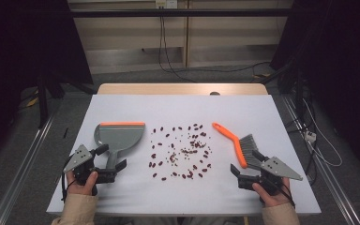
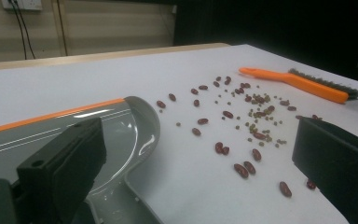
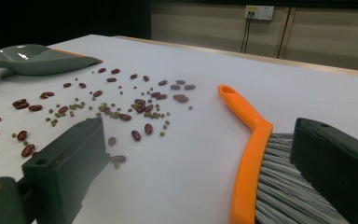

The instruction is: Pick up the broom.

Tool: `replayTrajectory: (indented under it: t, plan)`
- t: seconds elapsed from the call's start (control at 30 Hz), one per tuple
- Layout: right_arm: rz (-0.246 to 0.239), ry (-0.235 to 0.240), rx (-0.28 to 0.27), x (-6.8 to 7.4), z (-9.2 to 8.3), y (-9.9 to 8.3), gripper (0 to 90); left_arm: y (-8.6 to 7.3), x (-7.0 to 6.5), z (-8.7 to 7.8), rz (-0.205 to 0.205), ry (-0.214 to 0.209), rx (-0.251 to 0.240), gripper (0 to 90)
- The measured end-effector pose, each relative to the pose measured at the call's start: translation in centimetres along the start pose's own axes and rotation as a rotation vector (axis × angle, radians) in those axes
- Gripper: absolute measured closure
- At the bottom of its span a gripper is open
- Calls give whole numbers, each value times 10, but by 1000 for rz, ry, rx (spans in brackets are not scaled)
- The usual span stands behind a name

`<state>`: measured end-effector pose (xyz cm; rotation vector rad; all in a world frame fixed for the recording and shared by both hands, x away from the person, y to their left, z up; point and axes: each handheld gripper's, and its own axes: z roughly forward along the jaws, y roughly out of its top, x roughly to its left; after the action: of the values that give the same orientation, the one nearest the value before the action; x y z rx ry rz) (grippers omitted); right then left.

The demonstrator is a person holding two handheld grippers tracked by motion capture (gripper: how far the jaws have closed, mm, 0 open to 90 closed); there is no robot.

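A grey dustpan (image 1: 119, 137) with an orange lip lies on the left of the white table, its handle pointing toward me. My left gripper (image 1: 111, 158) is open, its jaws standing either side of that handle without touching it. In the left gripper view the dustpan (image 2: 121, 126) lies under the left jaw of the gripper (image 2: 196, 140). Red beans and small green ones (image 1: 183, 152) are scattered across the middle. An orange brush (image 1: 238, 143) with grey bristles lies on the right. My right gripper (image 1: 247, 163) is open around its bristle end (image 3: 249, 149).
The white table (image 1: 183, 108) ends in a wooden strip at the far side. Cables run over the floor beyond it and to its right. Metal rails run along the floor on both sides.
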<state>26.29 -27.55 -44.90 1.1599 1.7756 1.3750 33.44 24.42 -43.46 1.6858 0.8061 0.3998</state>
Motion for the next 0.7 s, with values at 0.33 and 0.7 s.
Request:
replayTrajectory:
  t: [0.33,0.7]
  plan:
    - [36,-24,-19,-4,1,2,28,0,0,0,1,-2,-2,26]
    - [81,-29,70,-18,25,22,86,0,0,0,-1,3,-6,26]
